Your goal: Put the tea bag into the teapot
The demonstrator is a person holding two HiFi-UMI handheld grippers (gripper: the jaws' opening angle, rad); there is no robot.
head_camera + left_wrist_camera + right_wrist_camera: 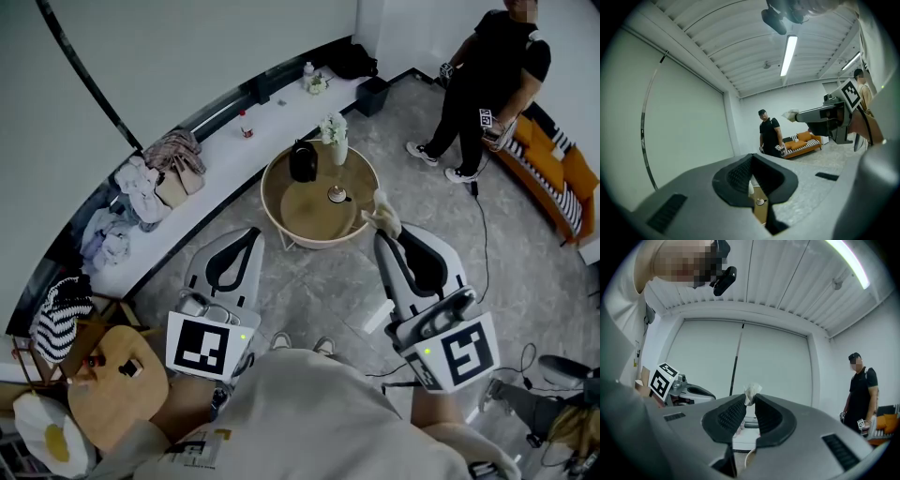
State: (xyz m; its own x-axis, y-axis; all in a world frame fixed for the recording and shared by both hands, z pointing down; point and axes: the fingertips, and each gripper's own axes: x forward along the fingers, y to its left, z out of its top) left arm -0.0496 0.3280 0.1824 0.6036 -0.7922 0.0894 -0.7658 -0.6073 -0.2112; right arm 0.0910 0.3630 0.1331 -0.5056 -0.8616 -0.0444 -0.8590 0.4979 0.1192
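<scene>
Right tool (750, 398) is clenched on the tea bag (752, 391). The bag is pinched between the tips, with its crumpled white top poking out above them. My head view agrees: right tool (381, 228) level, tea bag (382, 210) at its tip, over the right rim of the round counter (274, 211). The bag is not in the pot.

Teapot (303, 161) is black and upright on the far left part of the counter, well apart from the bag. Vase (337, 150) with white flowers stands just right of it, near the far rim. A small knobbed piece (337, 195) lies near the counter's middle, between pot and bag. I can't tell what it is.

Left tool (752, 157) is clenched at the tips with nothing in it. Through the gap behind the tips I see the knobbed piece (760, 201) and a strip of counter. In head view the left tool (251, 234) is level, just short of the counter's near left rim, touching nothing. The left gripper view also catches the right tool off to the side, with the tea bag (791, 115) at its front.

Around: a white ledge (234, 155) runs along the wall behind the counter, with clothes (141, 192) piled on its left end. A person (487, 80) in black stands well off to the right, by an orange sofa (553, 173).
</scene>
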